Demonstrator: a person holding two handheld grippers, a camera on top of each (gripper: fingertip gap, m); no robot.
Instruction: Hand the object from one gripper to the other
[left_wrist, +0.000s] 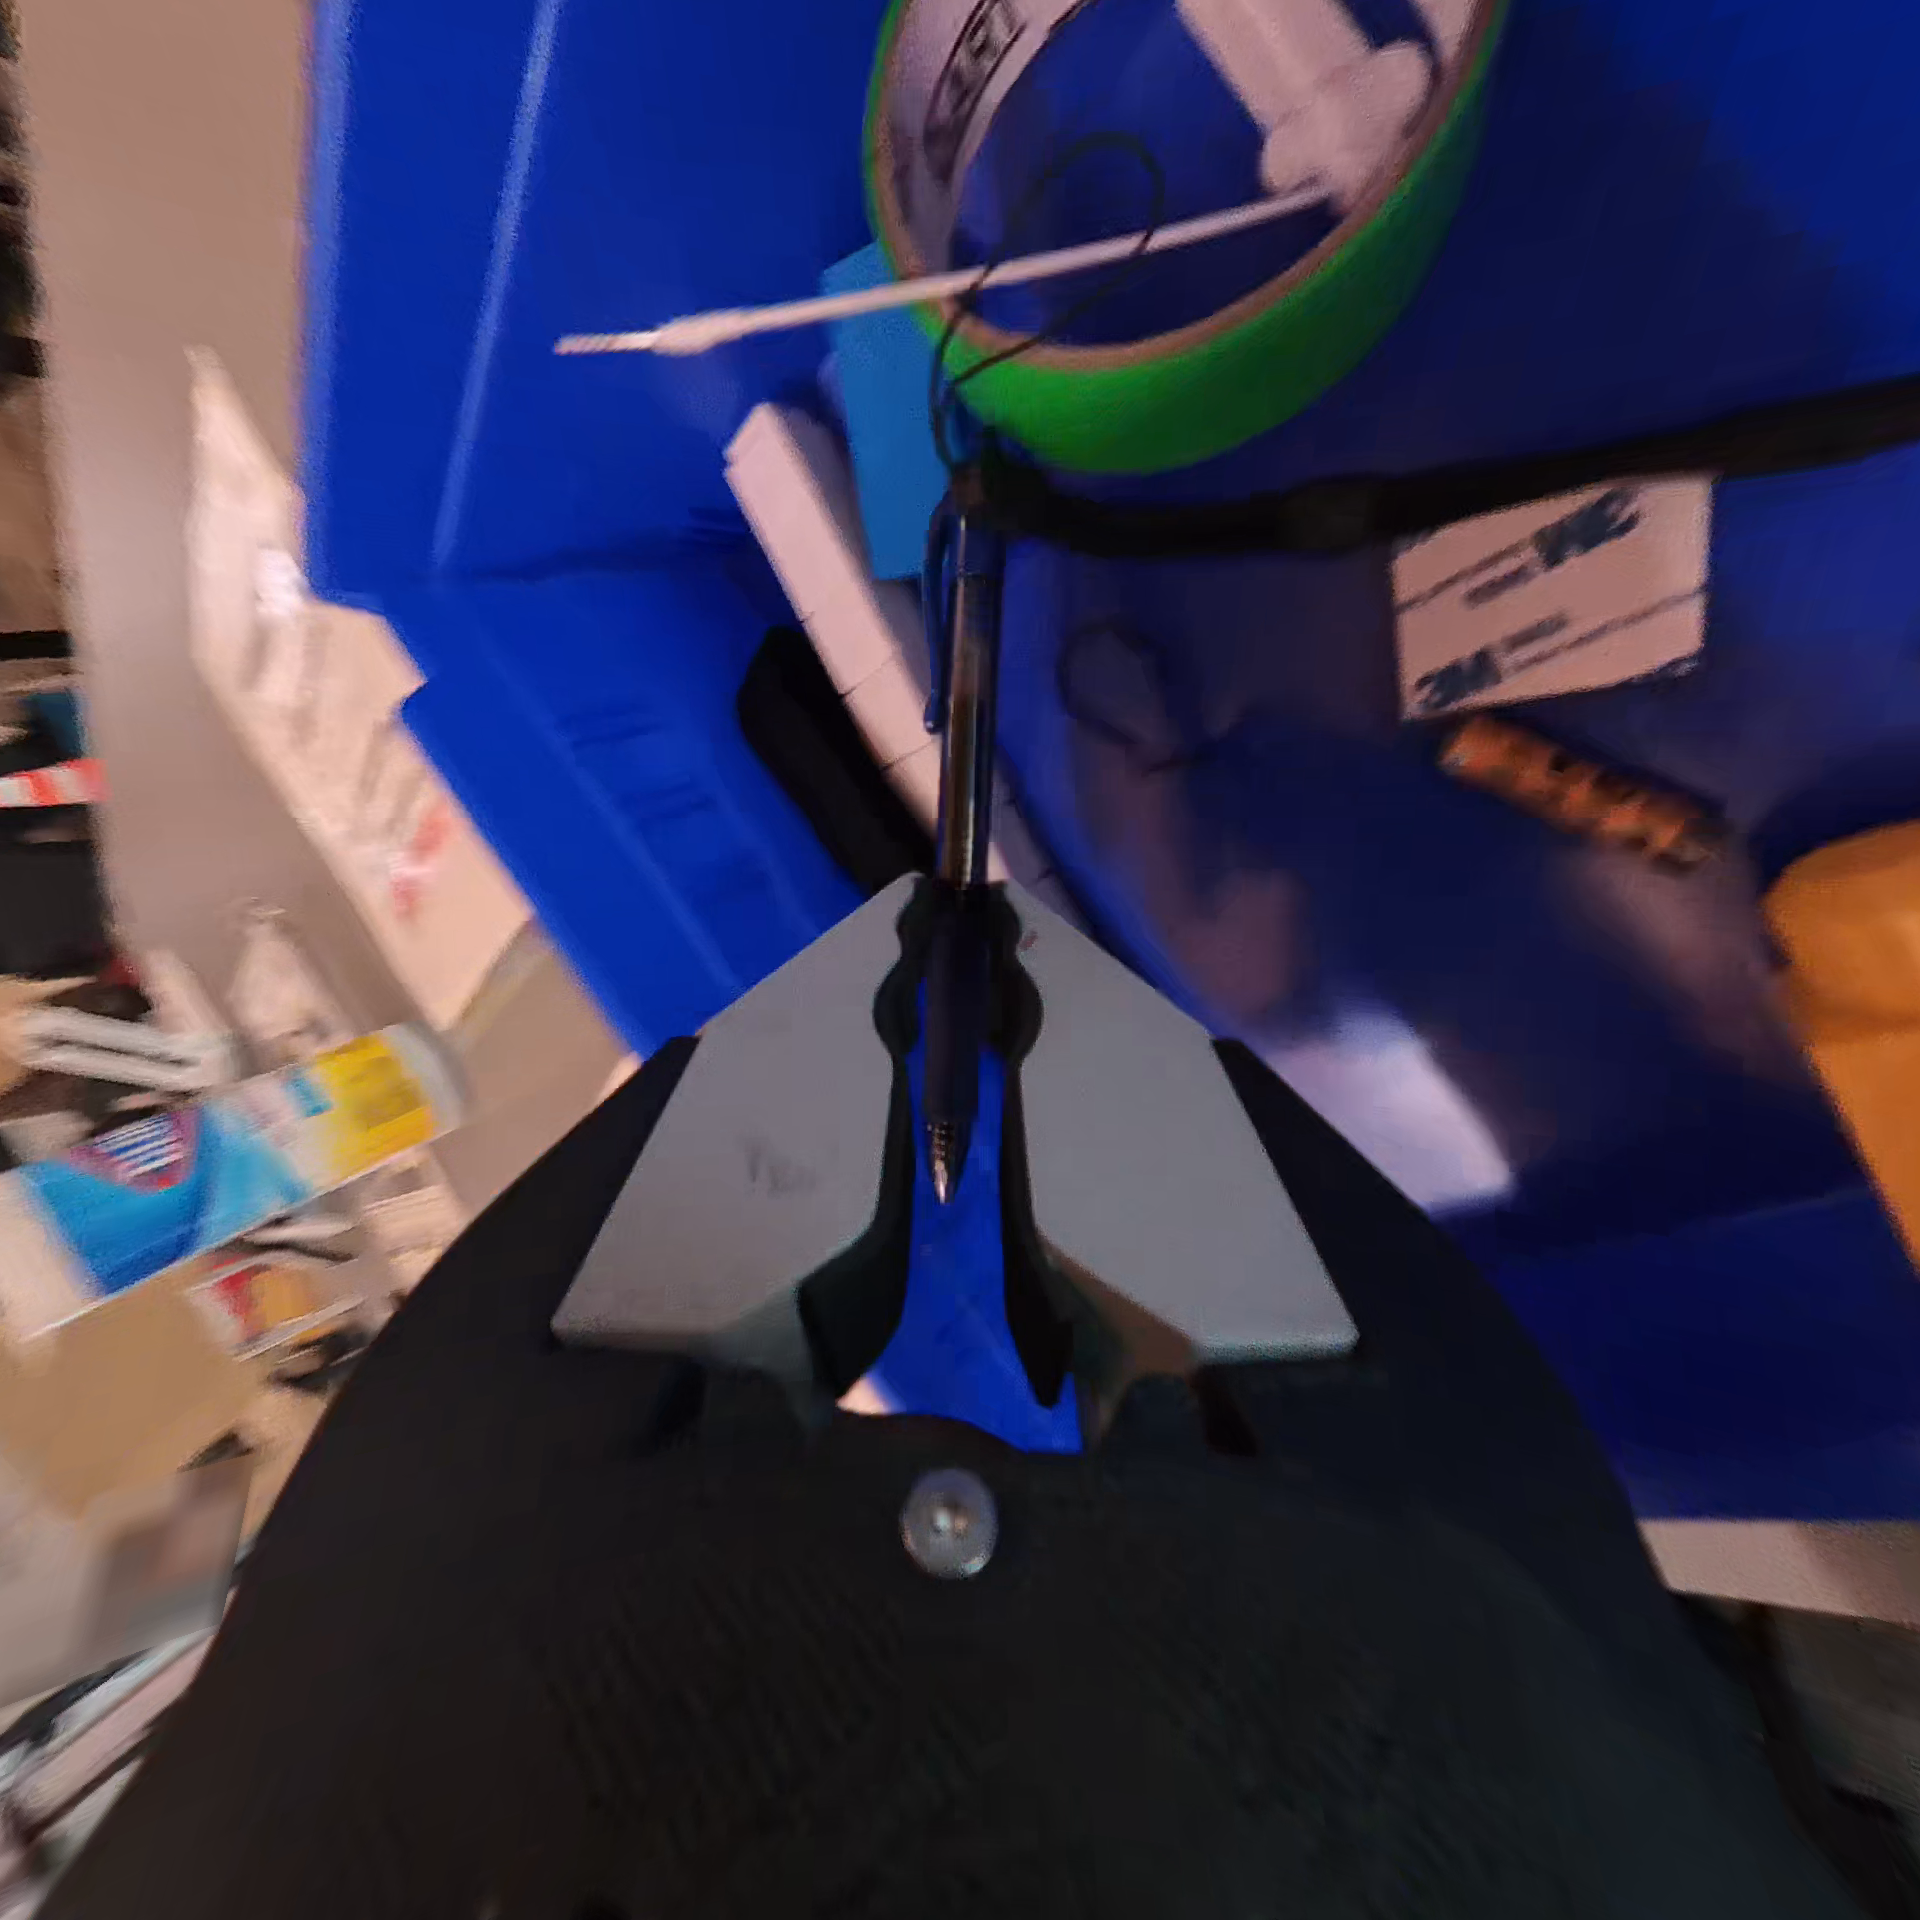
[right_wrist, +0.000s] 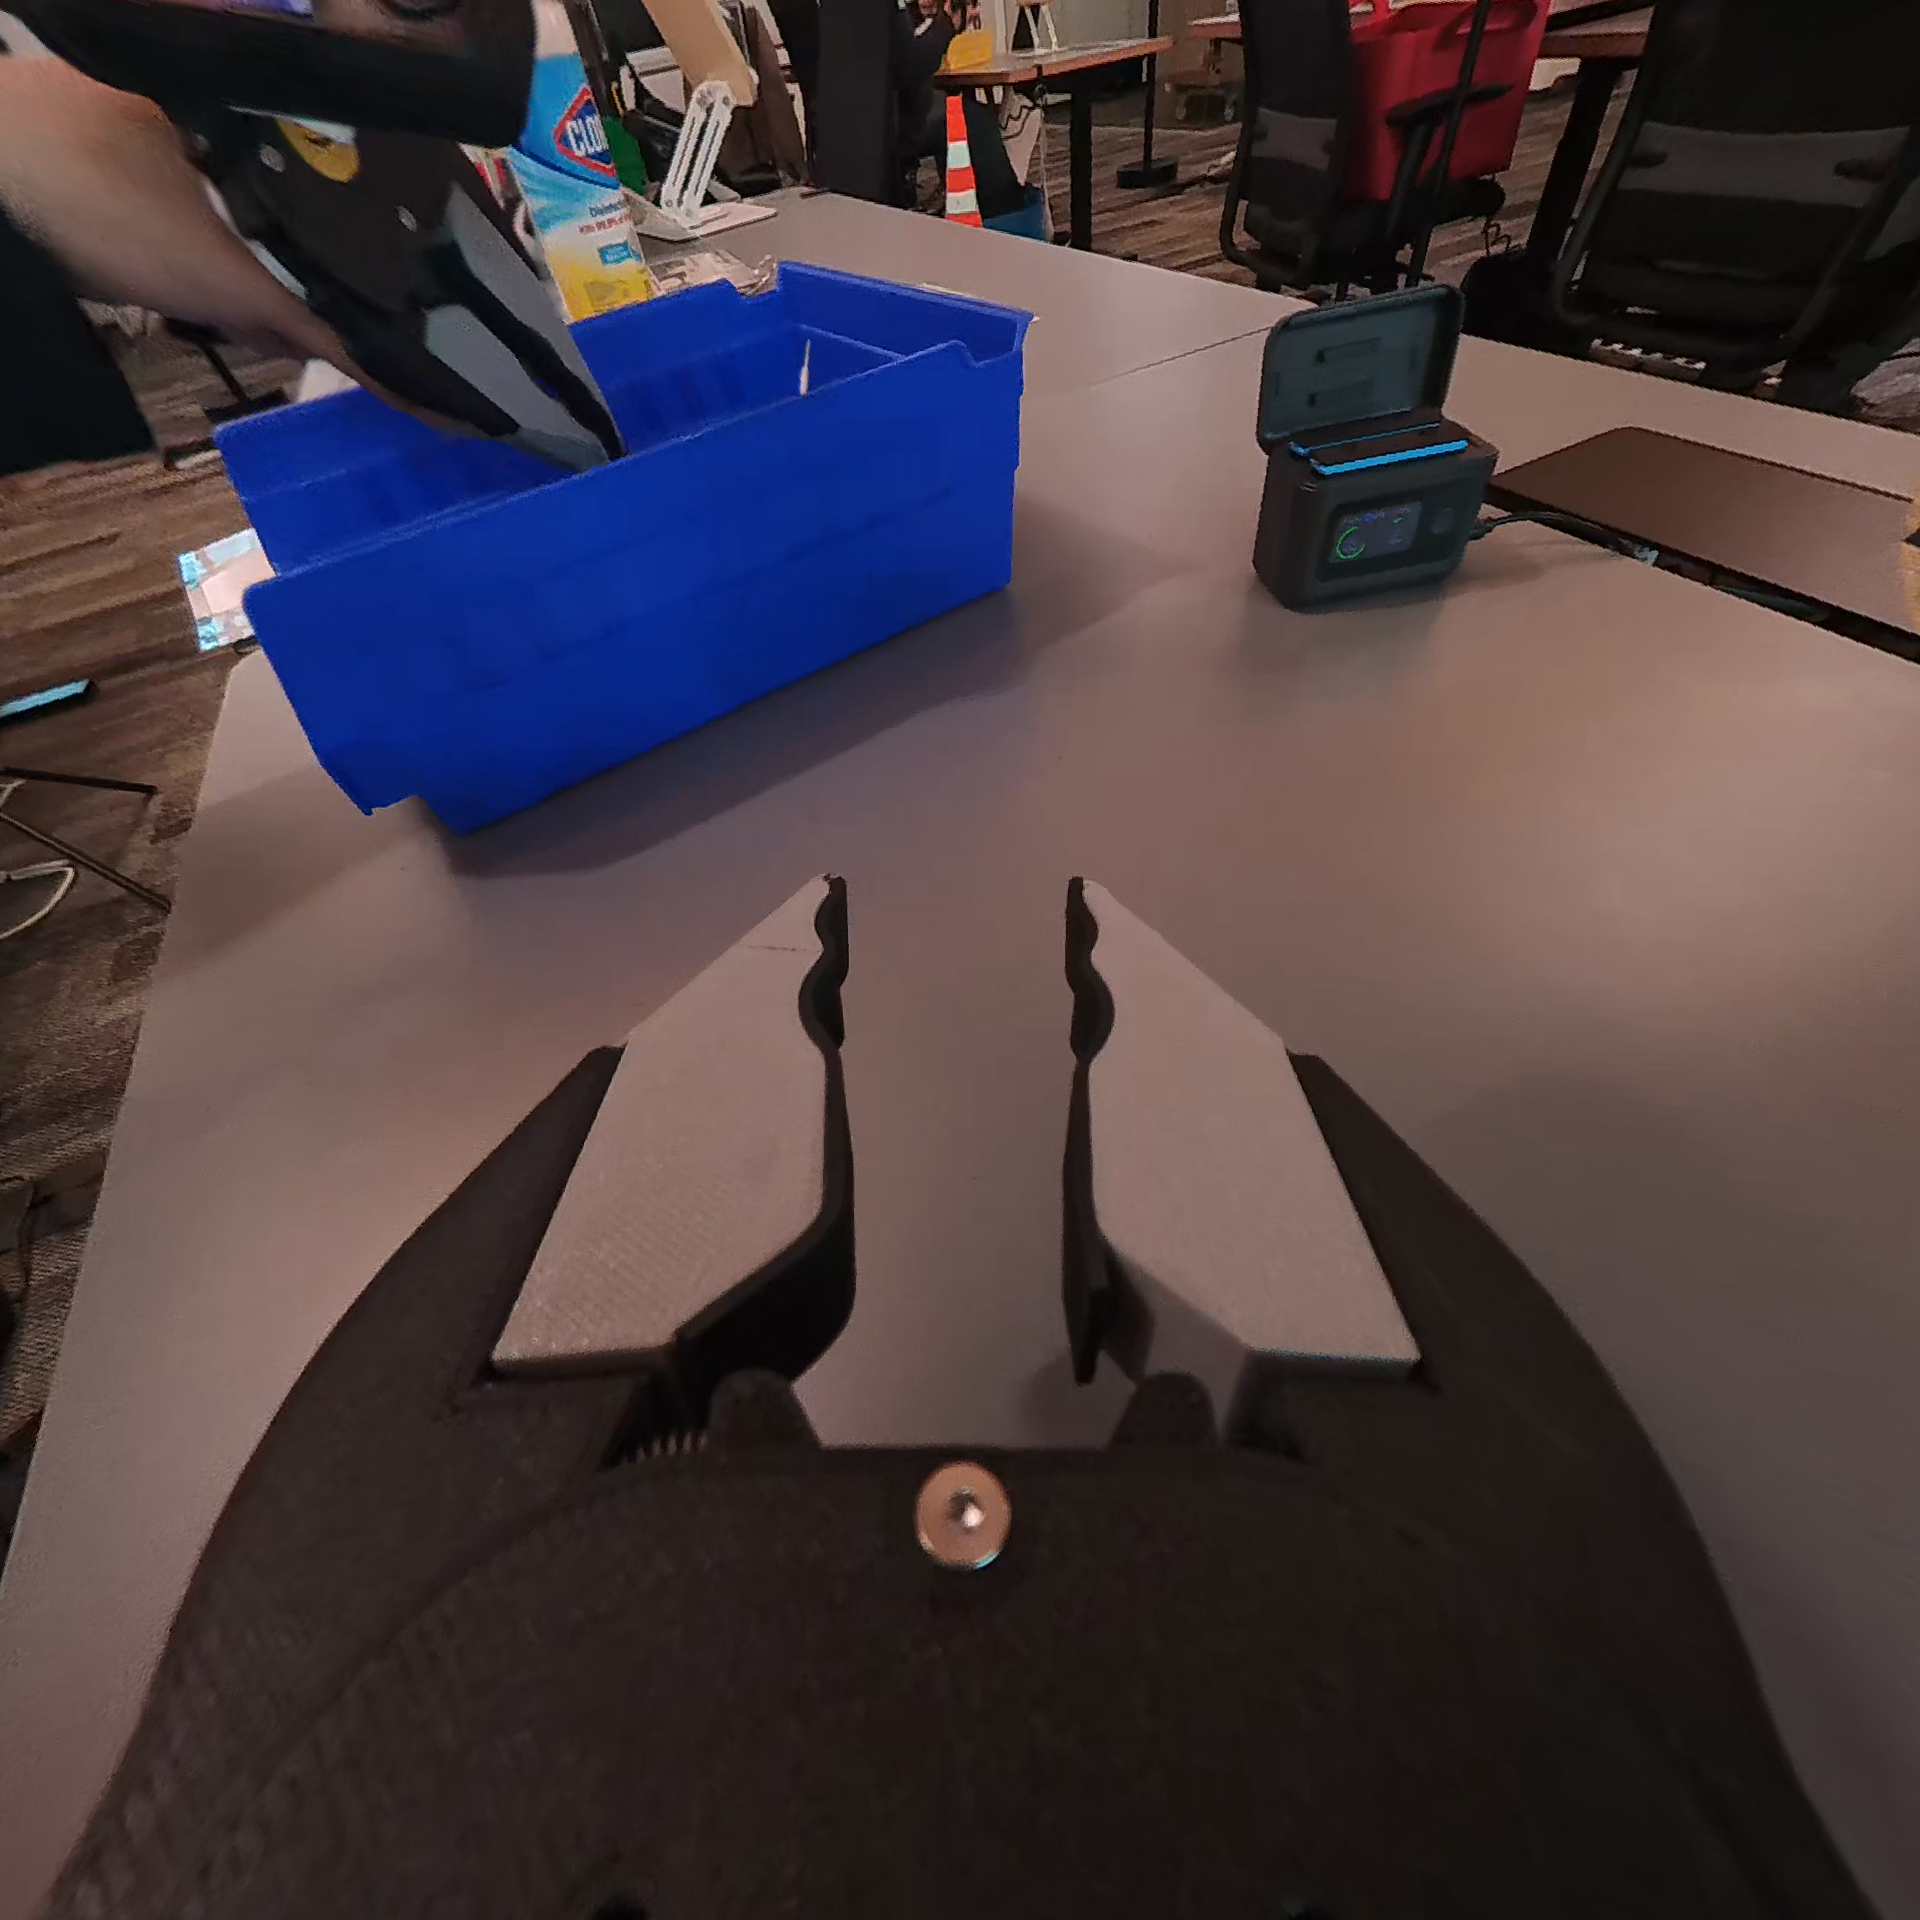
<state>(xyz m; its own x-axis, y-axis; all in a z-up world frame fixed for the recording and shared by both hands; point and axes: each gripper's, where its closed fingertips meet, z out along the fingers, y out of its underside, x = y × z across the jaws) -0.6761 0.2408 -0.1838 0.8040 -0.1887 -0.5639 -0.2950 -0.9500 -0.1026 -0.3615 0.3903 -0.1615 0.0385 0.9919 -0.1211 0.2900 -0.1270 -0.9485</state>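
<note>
Table (right_wrist: 1351, 831) is stretching grey across the room, carrying the blue bin (right_wrist: 644, 623) near its far left corner and a small dark charging case (right_wrist: 1361, 499) with its lid up, well apart to the right. Behind the bin a wipes canister (right_wrist: 582, 197) is standing. The left gripper (right_wrist: 582, 436) is reaching down into the bin from above, held by a person's hand (right_wrist: 135, 239), its tips sitting below the rim.

From the left wrist view, that left gripper (left_wrist: 956, 935) is pinching a blue pen (left_wrist: 961, 748) between nearly closed jaws. The pen is running straight along the line of the fingers: its metal tip is pointing back toward the camera between the pads, and its clipped end is sticking out forward past the fingertips, over the bin's contents. Just beyond that end a green tape roll (left_wrist: 1195, 384) is lying, with a thin white stick (left_wrist: 935, 286) across it and a white labelled packet (left_wrist: 1548, 603) to the right; blur is hiding finer detail.

The right gripper (right_wrist: 956, 904) is hovering over bare table, jaws spread wide with nothing between them, well apart from the bin and the pen.
</note>
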